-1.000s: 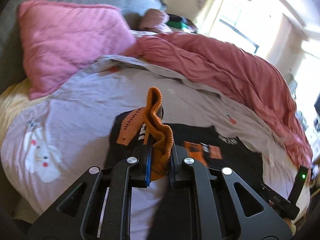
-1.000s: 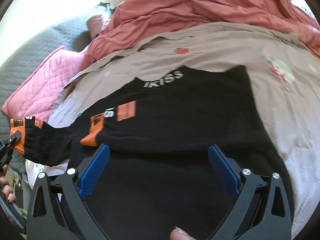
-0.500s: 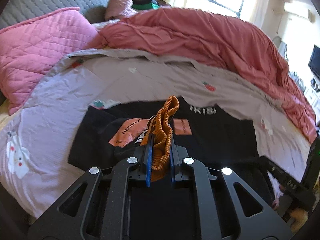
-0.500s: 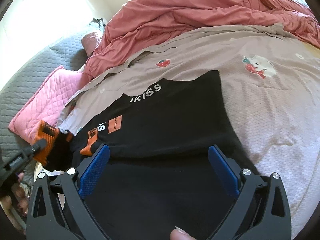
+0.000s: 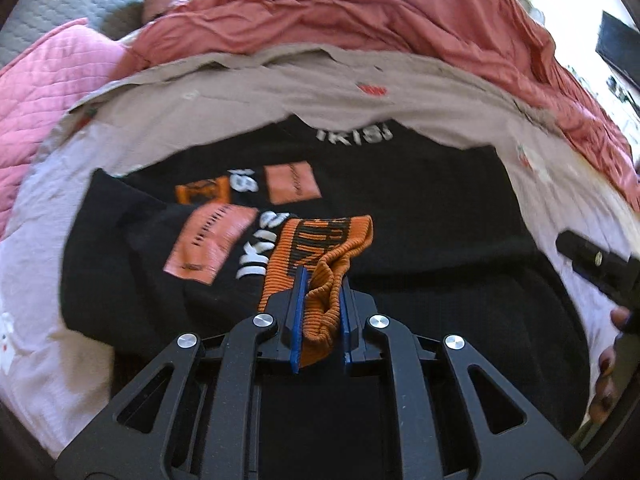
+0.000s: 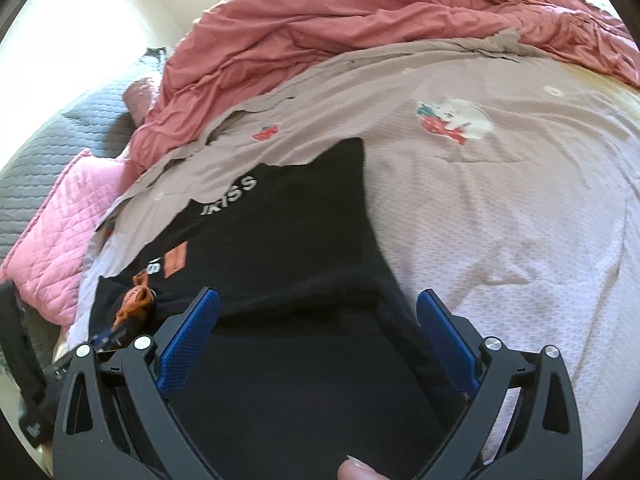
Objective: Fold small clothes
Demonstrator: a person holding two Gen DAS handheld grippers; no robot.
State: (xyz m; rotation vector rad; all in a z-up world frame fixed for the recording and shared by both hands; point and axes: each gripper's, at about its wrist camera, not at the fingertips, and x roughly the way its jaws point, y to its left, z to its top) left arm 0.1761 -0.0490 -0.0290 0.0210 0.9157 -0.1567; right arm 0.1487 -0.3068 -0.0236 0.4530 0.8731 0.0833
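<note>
A black sweater with orange patches and white lettering lies flat on the bed; it also shows in the right wrist view. My left gripper is shut on the sweater's orange ribbed cuff, with the sleeve laid over the sweater's body. In the right wrist view the cuff shows at the lower left. My right gripper is open and empty, low over the sweater's near part.
The sweater lies on a mauve sheet with cartoon prints. A crumpled red duvet is heaped behind it. A pink quilted pillow and a grey headboard are at the left.
My left gripper has carried the orange cuff right and down across the sweater, so the sleeve now lies folded over the body. The right gripper stayed open above the sweater.
</note>
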